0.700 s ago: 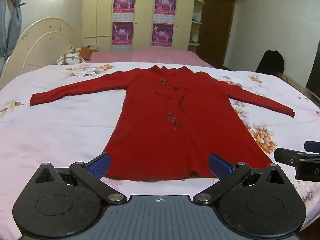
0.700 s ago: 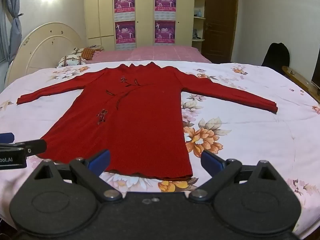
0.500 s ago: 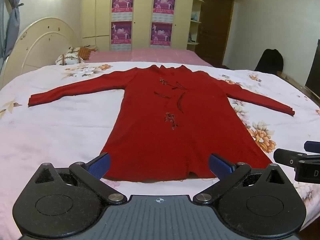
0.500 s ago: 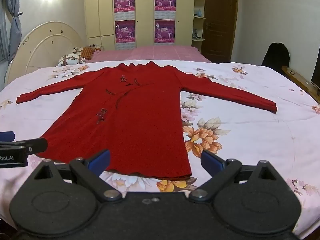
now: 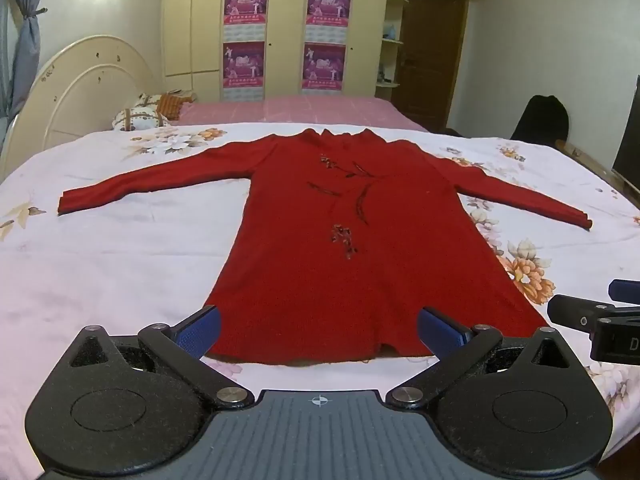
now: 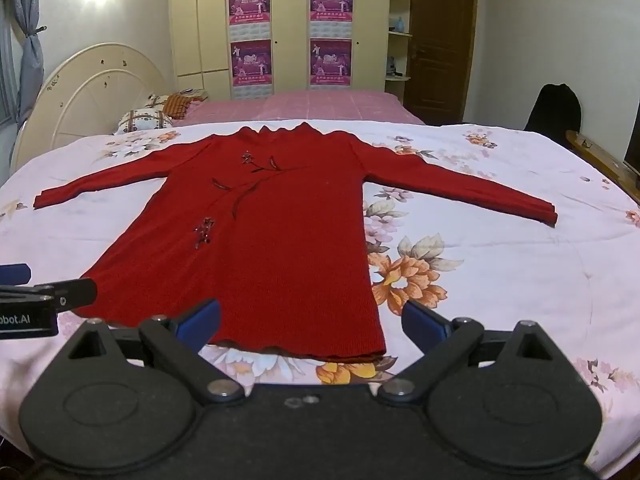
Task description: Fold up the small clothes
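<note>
A red long-sleeved knit dress (image 5: 352, 240) lies flat, front up, on the floral bedsheet (image 5: 120, 256), both sleeves spread out and its hem nearest me. It also shows in the right wrist view (image 6: 280, 240). My left gripper (image 5: 319, 330) is open and empty, hovering just before the hem's left half. My right gripper (image 6: 310, 320) is open and empty before the hem's right corner. Each gripper shows at the edge of the other's view: the right one (image 5: 600, 320) and the left one (image 6: 40, 300).
The bed has a cream headboard (image 5: 80, 92) and pillows (image 5: 140, 118) at the far left. A pink bed cover (image 5: 300, 110) lies behind the dress. A wardrobe with posters (image 5: 284, 32), a brown door (image 5: 432, 52) and a dark chair (image 5: 540, 120) stand beyond.
Both grippers have drifted slightly; the dress sits a little higher in both views. Nothing was taken hold of and the dress has not moved.
</note>
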